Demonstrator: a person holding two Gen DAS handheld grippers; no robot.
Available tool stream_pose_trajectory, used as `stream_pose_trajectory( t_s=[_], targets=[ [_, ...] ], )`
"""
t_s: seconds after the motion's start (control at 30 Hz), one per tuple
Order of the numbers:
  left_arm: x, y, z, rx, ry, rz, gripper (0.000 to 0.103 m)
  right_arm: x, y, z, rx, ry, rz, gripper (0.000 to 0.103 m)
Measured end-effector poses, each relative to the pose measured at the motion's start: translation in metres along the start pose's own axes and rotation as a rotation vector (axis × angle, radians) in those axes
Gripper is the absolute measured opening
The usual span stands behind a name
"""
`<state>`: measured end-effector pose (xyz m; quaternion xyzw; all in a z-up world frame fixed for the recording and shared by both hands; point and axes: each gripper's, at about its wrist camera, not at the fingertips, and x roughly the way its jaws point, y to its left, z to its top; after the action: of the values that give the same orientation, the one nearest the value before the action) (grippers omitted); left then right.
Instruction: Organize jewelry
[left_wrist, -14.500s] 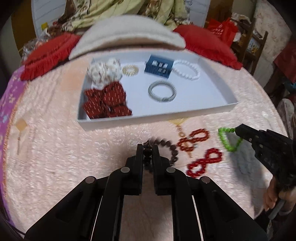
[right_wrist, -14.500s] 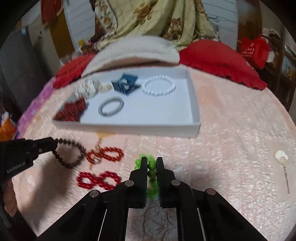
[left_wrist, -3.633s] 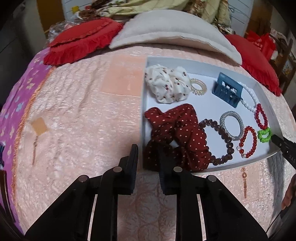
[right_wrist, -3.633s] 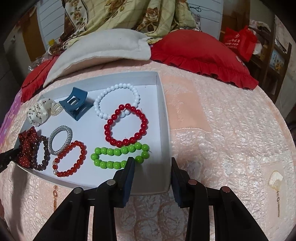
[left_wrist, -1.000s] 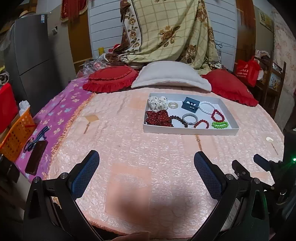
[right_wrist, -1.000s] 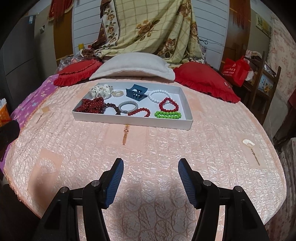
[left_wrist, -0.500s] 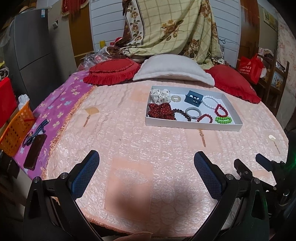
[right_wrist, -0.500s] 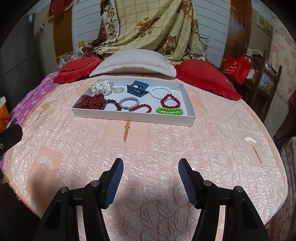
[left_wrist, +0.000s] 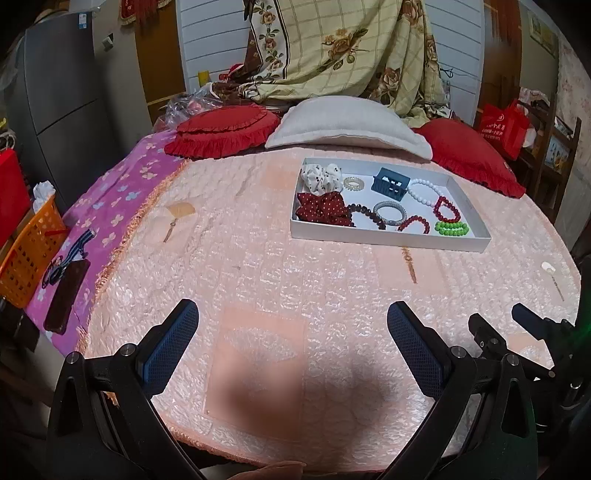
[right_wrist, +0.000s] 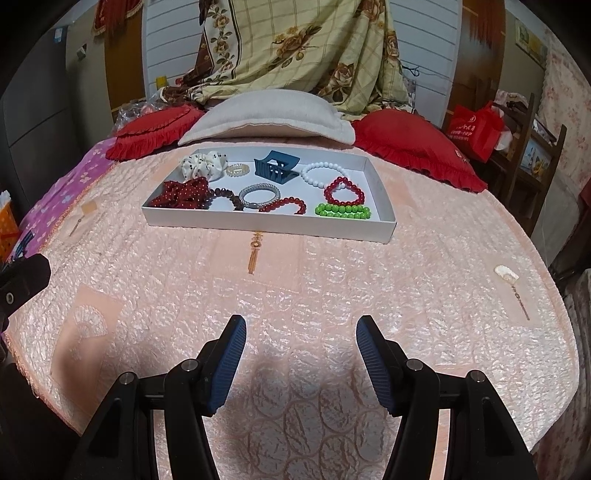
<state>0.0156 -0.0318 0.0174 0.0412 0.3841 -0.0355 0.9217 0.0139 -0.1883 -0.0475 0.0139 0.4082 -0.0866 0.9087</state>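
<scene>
A white tray (right_wrist: 269, 223) sits far ahead on the pink quilted bed; it also shows in the left wrist view (left_wrist: 391, 242). Inside lie a green bead bracelet (right_wrist: 342, 212), red bead bracelets (right_wrist: 343, 192), a white bead bracelet (right_wrist: 325, 173), a silver bangle (right_wrist: 259, 195), a dark bead bracelet (right_wrist: 225, 195), a blue hair claw (right_wrist: 275, 167), and red (right_wrist: 181, 194) and white scrunchies (right_wrist: 203, 164). My left gripper (left_wrist: 291, 350) is wide open and empty, low over the near bed. My right gripper (right_wrist: 301, 354) is open and empty, well short of the tray; it shows in the left wrist view (left_wrist: 495, 325).
A white pillow (right_wrist: 266, 118) and red cushions (right_wrist: 410, 144) lie behind the tray. A purple blanket (left_wrist: 110, 210) covers the bed's left side, with a dark case (left_wrist: 66, 295) on it. An orange basket (left_wrist: 26, 251) stands left of the bed. Woven tassel motifs (right_wrist: 255, 254) mark the quilt.
Both grippers stay wide open and pulled back from the tray. The view has shifted slightly nearer the tray. All the bracelets lie inside the tray.
</scene>
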Motion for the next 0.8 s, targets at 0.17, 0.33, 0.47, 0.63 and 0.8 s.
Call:
stream_pose_trajectory(
  t_s=[0.17,0.33,0.47,0.63,0.8],
  targets=[
    [0.004,0.001,-0.001,-0.002,0.012,0.003,0.102,0.004,0.001,-0.001,0.000,0.012,0.003,0.060],
    [0.008,0.002,-0.001,-0.006,0.020,0.004,0.102,0.007,0.003,-0.002,-0.001,0.016,0.006,0.060],
    [0.012,0.002,-0.002,-0.006,0.031,0.006,0.102,0.008,0.004,-0.003,-0.004,0.018,0.009,0.060],
    [0.017,0.002,-0.003,-0.005,0.046,0.009,0.102,0.009,0.005,-0.002,-0.002,0.020,0.009,0.060],
    [0.018,0.001,-0.004,-0.003,0.051,0.009,0.102,0.011,0.005,-0.002,0.001,0.020,0.010,0.060]
  ],
)
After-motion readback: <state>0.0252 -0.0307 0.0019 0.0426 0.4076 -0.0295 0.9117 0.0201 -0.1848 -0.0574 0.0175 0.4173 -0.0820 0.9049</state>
